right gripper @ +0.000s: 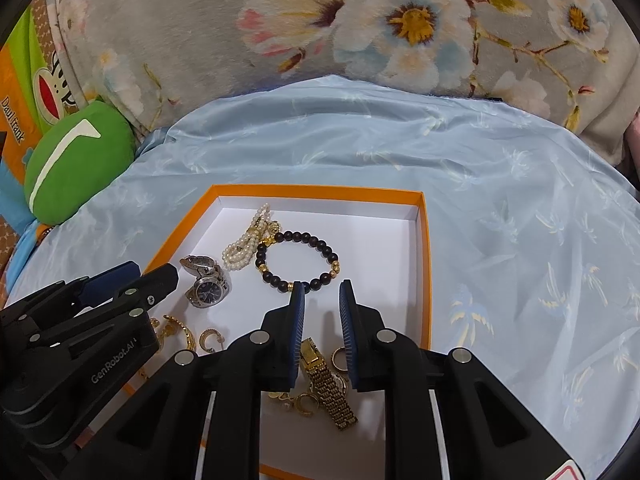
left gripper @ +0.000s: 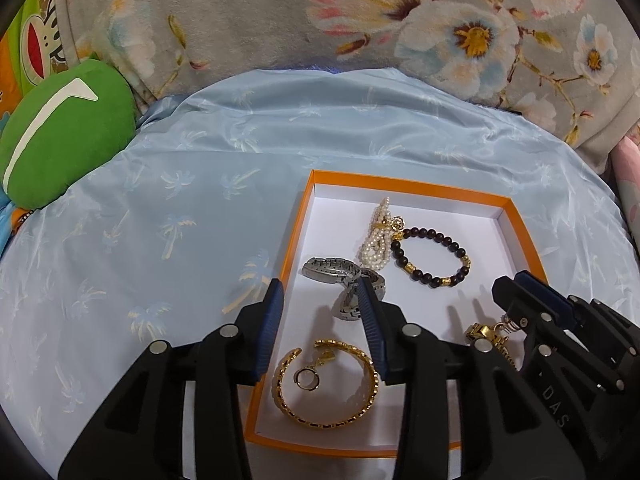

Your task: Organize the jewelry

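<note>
**Both grippers over the jewelry box**

The orange box [left gripper: 298, 236] sits on the blue sheet [left gripper: 180, 200], white inside, and the jewelry is all in it. At the back, the pearl strand [left gripper: 376, 240] lies bunched, touching the dark bead bracelet [left gripper: 434, 260] just beside it. In front of those, the silver watch [right gripper: 206, 284] rests on its side, dial showing. Nearer the cameras, the gold bangle [left gripper: 326, 388] lies open-ended with a small hoop earring [left gripper: 307, 378] inside its curve.

The left gripper [left gripper: 320, 308] hangs over the box's left edge, fingers spread wide, nothing between them. The right gripper [right gripper: 322, 308] hovers above the gold watch [right gripper: 326, 380], fingers parted with a narrow gap, empty; the watch lies flat below, more small gold hoops [right gripper: 304, 402] scattered round it.

A green cushion [left gripper: 68, 132] sits off to the left, a floral blanket [left gripper: 280, 12] behind.
</note>
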A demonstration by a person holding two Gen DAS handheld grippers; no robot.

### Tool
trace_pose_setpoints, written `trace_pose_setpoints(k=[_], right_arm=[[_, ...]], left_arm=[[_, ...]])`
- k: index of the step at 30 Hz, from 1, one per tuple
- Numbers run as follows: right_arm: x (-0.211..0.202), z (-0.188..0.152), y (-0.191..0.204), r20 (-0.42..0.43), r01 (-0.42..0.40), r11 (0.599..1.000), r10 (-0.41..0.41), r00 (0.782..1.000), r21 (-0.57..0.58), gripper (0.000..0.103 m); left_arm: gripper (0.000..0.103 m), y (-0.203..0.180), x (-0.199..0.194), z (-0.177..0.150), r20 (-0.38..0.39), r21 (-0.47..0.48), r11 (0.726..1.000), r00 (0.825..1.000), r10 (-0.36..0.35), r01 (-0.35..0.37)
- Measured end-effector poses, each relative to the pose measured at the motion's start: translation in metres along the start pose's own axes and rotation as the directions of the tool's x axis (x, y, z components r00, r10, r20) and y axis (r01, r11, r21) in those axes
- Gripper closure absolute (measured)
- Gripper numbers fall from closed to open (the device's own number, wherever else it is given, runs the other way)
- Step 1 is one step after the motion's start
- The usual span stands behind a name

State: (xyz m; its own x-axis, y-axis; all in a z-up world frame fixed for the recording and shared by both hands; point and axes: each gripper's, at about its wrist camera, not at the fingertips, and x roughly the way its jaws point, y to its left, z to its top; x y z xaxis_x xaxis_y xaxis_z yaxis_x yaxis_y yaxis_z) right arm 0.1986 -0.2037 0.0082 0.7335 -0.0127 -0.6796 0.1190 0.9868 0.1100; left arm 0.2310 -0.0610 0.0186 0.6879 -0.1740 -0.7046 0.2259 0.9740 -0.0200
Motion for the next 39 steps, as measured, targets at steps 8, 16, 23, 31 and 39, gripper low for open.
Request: trace_pose_setpoints(k=[8,16,23,31,39], right_arm=[[-0.004,-0.002,0.002,0.013,0.003,1.000,-0.003,1.000,-0.005,0.075],[-0.020,-0.011,0.008,0.050,0.021,0.999,-0.020,0.999,-0.027,0.055],[-0.033,-0.020,0.007,0.067,0.045,0.999,-0.044,0.997,-0.011,0.050],[-0.066,-0.044,0.003,0.086,0.075,0.997,-0.074,0.993,0.001,0.036],[-0.079,-0.067,0.002,0.053,0.063,0.998,-0.063,0.997,0.015,0.033]], left_arm=[[0.066,-0.003,0.000,-0.002,-0.003,0.006,1.000,1.000,0.002,-0.002],[0.066,-0.006,-0.004,-0.010,-0.001,0.023,1.000,1.000,0.004,-0.004],[0.066,-0.007,-0.014,-0.018,0.013,0.018,1.000,1.000,0.000,-0.001],[0.044,-0.004,-0.039,-0.038,0.050,0.020,1.000,0.999,0.011,-0.012],[0.032,-0.002,-0.061,-0.060,0.068,0.049,0.997,0.996,0.050,-0.053]])
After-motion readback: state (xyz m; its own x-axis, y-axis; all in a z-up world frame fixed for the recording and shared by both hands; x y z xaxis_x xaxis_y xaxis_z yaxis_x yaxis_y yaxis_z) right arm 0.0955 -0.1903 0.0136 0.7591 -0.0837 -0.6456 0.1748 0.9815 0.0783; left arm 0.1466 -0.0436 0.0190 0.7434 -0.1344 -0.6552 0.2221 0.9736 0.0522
